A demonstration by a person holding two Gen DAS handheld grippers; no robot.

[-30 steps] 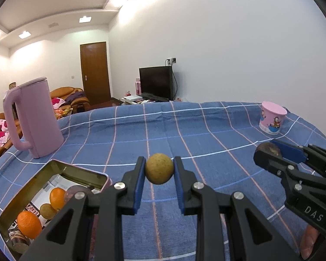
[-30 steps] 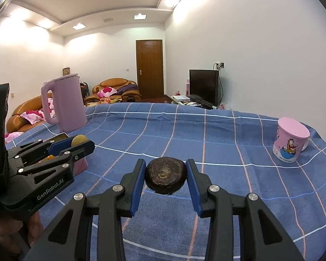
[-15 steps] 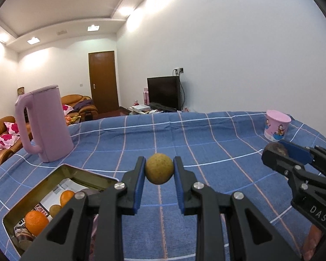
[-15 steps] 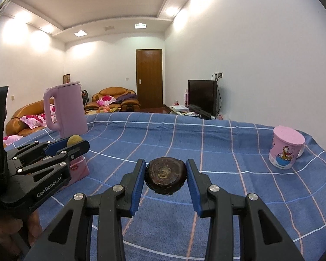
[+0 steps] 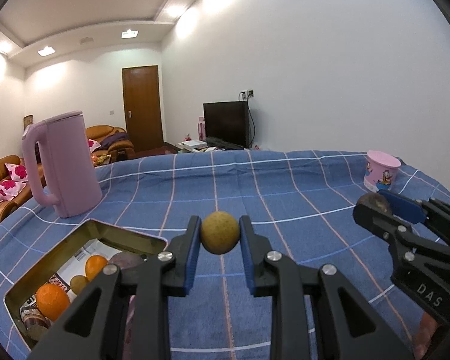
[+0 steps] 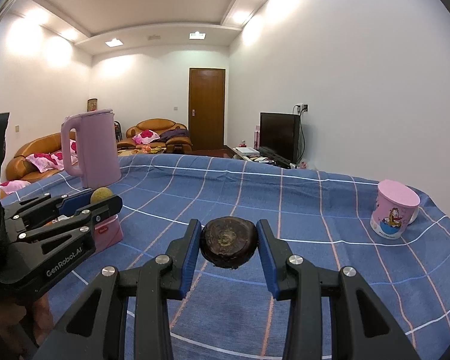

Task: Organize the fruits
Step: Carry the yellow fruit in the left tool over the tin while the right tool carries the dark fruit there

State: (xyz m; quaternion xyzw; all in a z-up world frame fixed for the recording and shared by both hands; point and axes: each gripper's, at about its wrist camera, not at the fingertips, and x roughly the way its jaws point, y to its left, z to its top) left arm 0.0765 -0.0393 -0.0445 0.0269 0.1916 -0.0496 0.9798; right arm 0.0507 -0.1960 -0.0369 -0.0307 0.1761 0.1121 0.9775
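A small round yellow-green fruit (image 5: pixel 220 233) with a bumpy skin is held up in the air between two blue pads, above the blue cloth. A dark brown, flat round fruit (image 6: pixel 228 241), maybe a mangosteen, is held up the same way, with its rough middle spot facing the camera. An open gold tin (image 5: pixel 129 235) sits on the cloth at the left, and inside it are two oranges (image 5: pixel 52 301), a small green fruit (image 5: pixel 79 283) and a dark purple one (image 5: pixel 126 261).
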